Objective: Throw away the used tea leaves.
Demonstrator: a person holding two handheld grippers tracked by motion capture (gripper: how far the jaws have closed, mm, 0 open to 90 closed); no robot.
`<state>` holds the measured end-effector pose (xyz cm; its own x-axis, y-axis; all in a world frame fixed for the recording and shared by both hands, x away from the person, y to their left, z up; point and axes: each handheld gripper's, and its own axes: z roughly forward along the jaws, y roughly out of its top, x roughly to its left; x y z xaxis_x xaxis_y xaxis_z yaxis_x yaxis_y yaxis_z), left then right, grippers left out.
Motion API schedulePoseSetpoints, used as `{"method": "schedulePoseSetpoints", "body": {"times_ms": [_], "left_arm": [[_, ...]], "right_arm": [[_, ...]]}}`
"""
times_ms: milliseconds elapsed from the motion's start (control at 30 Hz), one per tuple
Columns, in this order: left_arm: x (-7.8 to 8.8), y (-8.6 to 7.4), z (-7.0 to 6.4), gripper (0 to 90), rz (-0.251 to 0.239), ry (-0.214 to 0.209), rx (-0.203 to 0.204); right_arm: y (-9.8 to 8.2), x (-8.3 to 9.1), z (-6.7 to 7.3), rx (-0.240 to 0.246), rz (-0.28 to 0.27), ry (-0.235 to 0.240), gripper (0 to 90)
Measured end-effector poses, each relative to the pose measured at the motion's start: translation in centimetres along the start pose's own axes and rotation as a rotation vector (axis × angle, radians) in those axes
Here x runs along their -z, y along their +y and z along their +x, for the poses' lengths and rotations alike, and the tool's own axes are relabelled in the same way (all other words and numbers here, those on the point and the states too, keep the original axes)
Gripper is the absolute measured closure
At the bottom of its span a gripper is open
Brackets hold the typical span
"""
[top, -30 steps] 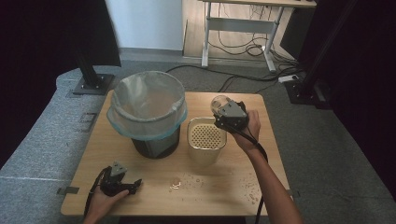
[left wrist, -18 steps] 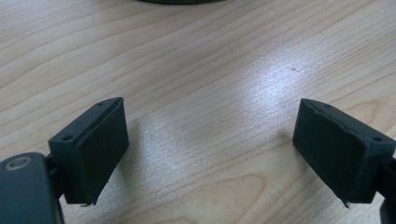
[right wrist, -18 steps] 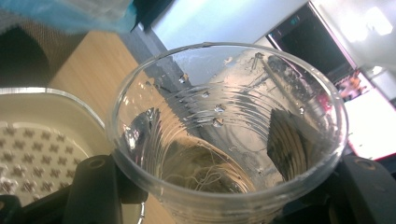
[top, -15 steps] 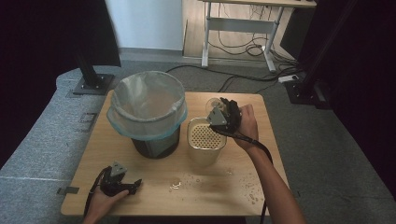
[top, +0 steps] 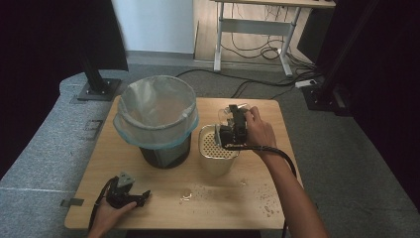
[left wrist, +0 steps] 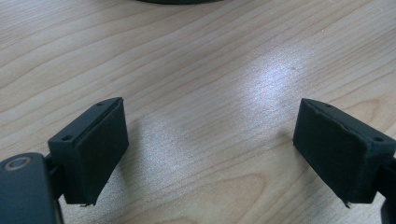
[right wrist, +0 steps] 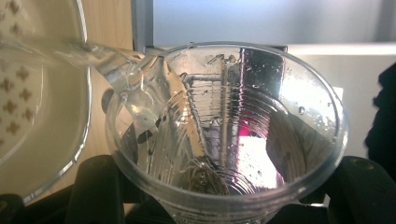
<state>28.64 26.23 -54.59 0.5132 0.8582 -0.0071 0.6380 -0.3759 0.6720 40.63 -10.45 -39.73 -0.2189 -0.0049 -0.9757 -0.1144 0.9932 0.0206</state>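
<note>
- Two grippers work at one wooden table (top: 163,198). The right gripper (top: 233,124) is clamped on a clear plastic cup (right wrist: 224,135), and its jaws have just been closing further on the cup's wall.
- This cup is tilted over the far rim of the cream perforated container (top: 216,148), near the table centre, and water runs from its lip into the container.
- At 10 o'clock from the container, just beside it, stands the bin with a plastic liner (top: 156,116), which narrows the room on that side.
- At 3 o'clock of the right hand the table is bare up to its edge.
- Left gripper (top: 130,193) rests at 7 o'clock, near the front edge, with its fingers (left wrist: 93,149) wide apart and nothing between them.
- Right gripper's pads are hidden behind the cup.
- Small spilled drops (top: 187,196) lie at 6 o'clock of the container; what they are exactly is hard to make out.
</note>
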Motion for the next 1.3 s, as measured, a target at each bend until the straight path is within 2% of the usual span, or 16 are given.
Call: {"method": "schedulePoseSetpoints", "body": {"times_ms": [67, 100, 200, 400, 433, 567, 600, 700, 733, 767, 800, 833, 967, 1100, 1200, 1300], "left_arm": [[0.0, 0.0, 0.0, 9.8, 0.000, 0.000, 0.000], [0.0, 0.0, 0.0, 9.8, 0.000, 0.001, 0.000], [0.0, 0.0, 0.0, 9.6, 0.000, 0.000, 0.000], [-0.1, 0.0, 0.0, 9.2, 0.000, 0.001, 0.004], [-0.1, 0.0, 0.0, 9.2, 0.000, 0.001, 0.004], [0.0, 0.0, 0.0, 9.1, 0.001, -0.001, 0.001], [0.0, 0.0, 0.0, 9.2, 0.001, -0.001, 0.001], [0.0, 0.0, 0.0, 9.2, 0.000, -0.002, 0.002], [0.0, 0.0, 0.0, 9.1, 0.000, -0.002, 0.002], [0.0, 0.0, 0.0, 9.1, 0.001, -0.001, 0.001], [0.0, 0.0, 0.0, 9.2, 0.001, -0.001, 0.001], [0.0, 0.0, 0.0, 9.2, 0.000, -0.001, 0.001], [-0.1, 0.0, 0.0, 9.1, 0.000, -0.001, 0.003], [-0.1, 0.1, 0.0, 8.6, 0.002, -0.003, 0.001], [-0.1, 0.1, 0.0, 8.5, 0.001, -0.003, 0.000], [-0.1, 0.1, 0.0, 8.4, 0.000, -0.002, 0.002]], "right_arm": [[0.1, 0.0, 0.1, 0.033, 0.007, -0.007, 36.6], [0.2, 0.0, 0.2, 0.080, 0.008, -0.020, 36.9], [0.4, 0.1, 0.4, 0.108, 0.000, -0.039, 37.3], [1.7, 0.0, 1.4, 0.294, 0.010, -0.105, 38.3], [1.7, 0.0, 1.4, 0.294, 0.010, -0.105, 38.3], [2.2, -0.1, 2.0, 0.405, 0.024, -0.135, 38.7], [2.3, -0.2, 2.1, 0.470, 0.026, -0.150, 38.7], [2.4, -0.1, 2.6, 0.554, 0.032, -0.166, 38.7], [2.4, -0.1, 2.6, 0.554, 0.032, -0.166, 38.7], [2.6, -0.1, 3.1, 0.618, 0.031, -0.169, 38.7], [2.6, -0.1, 3.1, 0.618, 0.031, -0.169, 38.7], [2.7, 0.0, 3.4, 0.653, 0.033, -0.174, 38.7], [2.7, 0.0, 3.3, 0.637, 0.033, -0.198, 38.8], [2.6, -0.1, 3.6, 0.745, 0.048, -0.194, 38.8], [2.6, -0.2, 2.9, 0.753, 0.070, -0.220, 38.9], [2.9, -0.2, 3.0, 0.760, 0.073, -0.192, 38.9]]}}
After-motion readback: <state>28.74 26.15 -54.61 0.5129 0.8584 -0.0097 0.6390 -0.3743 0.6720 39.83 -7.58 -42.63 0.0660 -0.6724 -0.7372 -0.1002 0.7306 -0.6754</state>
